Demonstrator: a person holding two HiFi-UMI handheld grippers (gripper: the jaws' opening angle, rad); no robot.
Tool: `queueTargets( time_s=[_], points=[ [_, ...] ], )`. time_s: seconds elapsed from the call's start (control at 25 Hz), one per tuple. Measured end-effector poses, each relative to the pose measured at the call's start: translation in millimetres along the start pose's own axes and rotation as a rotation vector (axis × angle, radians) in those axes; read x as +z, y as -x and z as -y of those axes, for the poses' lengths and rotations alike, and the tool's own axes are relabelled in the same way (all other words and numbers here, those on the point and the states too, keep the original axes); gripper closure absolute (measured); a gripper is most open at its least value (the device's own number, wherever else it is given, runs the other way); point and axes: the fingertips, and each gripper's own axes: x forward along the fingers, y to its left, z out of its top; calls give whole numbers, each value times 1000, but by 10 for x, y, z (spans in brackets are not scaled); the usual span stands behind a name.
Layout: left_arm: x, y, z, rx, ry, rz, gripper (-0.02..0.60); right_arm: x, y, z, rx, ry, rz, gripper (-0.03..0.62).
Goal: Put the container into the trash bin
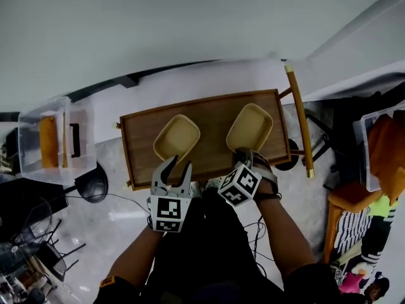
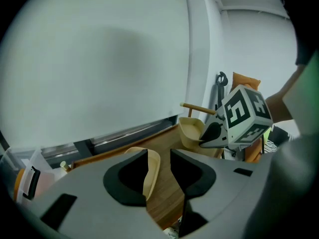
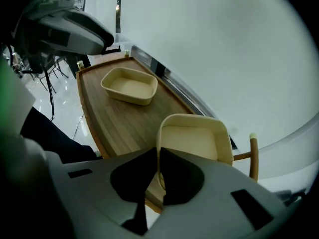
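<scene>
1. The right gripper (image 3: 158, 166) has its jaws drawn almost together on the near rim of the right container (image 3: 194, 138), with the thin beige wall pinched between the pads.
2. The left gripper (image 2: 159, 158) has its jaws well apart. The rim of the left container (image 2: 152, 168) shows in the gap, close to one jaw, and the pads do not press on it.
3. Both containers are on the wooden table (image 1: 212, 132), which has a raised lip all round. The gripped one is at the table's right end and the other at its left end, with a strip of bare wood between them.
4. In the head view, the gripped rim sits at the table's near edge, and the container's far corner is close to the far lip.
5. The handle bar (image 1: 299, 119) runs along the table's right end, just beyond the right container, on posts that lift it above the lip.
6. A white wall (image 1: 190, 24) stands behind the table's far edge. The person's legs stand close against its near edge, between the two forearms.
7. Each container is a shallow, rounded, beige rectangle, and only its plain inner floor can be seen.
8. Left of the table and apart from it, on the floor, is a clear plastic box (image 1: 28, 141) with something orange inside.
</scene>
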Motion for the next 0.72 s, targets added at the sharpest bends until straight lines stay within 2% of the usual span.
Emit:
queueTargets(
  time_s=[0.32, 0.56, 0.72],
  points=[
    [156, 60, 229, -111, -64, 53, 443, -10, 573, -281, -15, -90, 72, 564],
    [233, 50, 586, -222, -125, 115, 448, -380, 803, -680, -16, -206, 43, 565],
    [188, 31, 873, -289, -154, 113, 449, -712, 870, -890, -13, -266, 12, 565]
  ],
)
